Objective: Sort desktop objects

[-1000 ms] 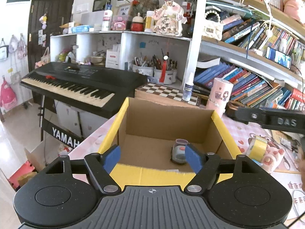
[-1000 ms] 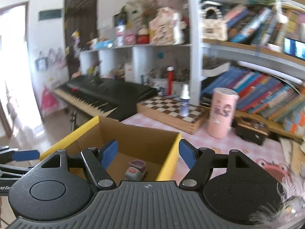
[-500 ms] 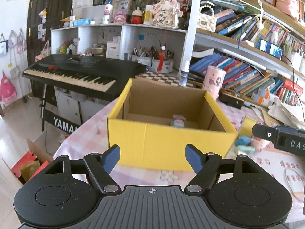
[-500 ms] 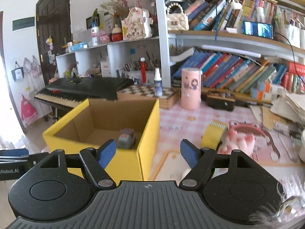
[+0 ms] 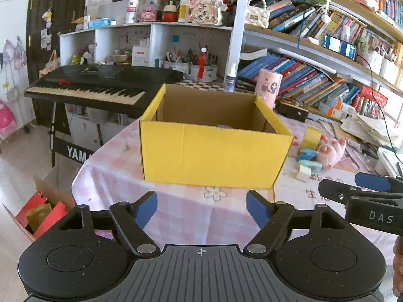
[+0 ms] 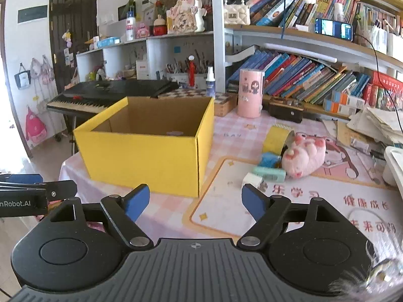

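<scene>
Both grippers are empty right now: the left gripper (image 5: 201, 207) and the right gripper (image 6: 195, 201) each have jaws spreading wider with nothing between them, hovering in front of the yellow cardboard box (image 6: 148, 148) on the pink checked tablecloth (image 5: 181, 209). The stuff left to sort sits just to the right of the box: a yellow tape roll (image 6: 275, 137), a pink plush toy (image 6: 306, 157), a mint-green case (image 6: 269, 173) and a small white block (image 6: 253, 180), all bunched together. My take is to send the right gripper at the white block first since it's nearest and on the edge of the pile, come in low, and close only once the pads straddle it so you don't shove the case into the plush.
</scene>
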{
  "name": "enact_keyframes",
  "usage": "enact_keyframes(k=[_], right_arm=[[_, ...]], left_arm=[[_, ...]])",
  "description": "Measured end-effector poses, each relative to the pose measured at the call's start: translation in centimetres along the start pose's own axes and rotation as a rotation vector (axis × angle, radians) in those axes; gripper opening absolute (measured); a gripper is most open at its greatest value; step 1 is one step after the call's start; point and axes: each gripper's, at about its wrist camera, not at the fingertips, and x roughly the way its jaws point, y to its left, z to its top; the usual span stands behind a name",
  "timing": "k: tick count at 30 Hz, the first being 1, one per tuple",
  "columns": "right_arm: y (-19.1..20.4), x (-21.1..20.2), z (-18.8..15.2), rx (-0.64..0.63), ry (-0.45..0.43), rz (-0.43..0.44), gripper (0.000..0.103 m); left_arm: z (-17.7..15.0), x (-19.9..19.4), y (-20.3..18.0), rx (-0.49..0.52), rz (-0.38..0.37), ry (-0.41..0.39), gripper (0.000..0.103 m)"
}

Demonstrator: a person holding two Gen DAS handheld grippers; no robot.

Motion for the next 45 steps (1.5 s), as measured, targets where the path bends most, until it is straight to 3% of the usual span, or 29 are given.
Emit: enact_keyframes(k=[19,34,45], right_arm=[[1.2,-2.3,-3.0,-0.005,0.095,-0.019,0.084],[-1.9,-3.9,-4.4,0.081,0.127,-0.145,0.084],[-4.2,-3.5,-4.0,0.105,0.126,-0.182,0.084]], left_arm=[[-2.8,-1.5,-1.0,0.029,-0.067,0.052,0.086],[-2.9,-0.4,-4.5,0.129,-0.179,0.084,0.087],[-2.2,1.2,-7.1,0.174,-0.220,0.095,0.087]])
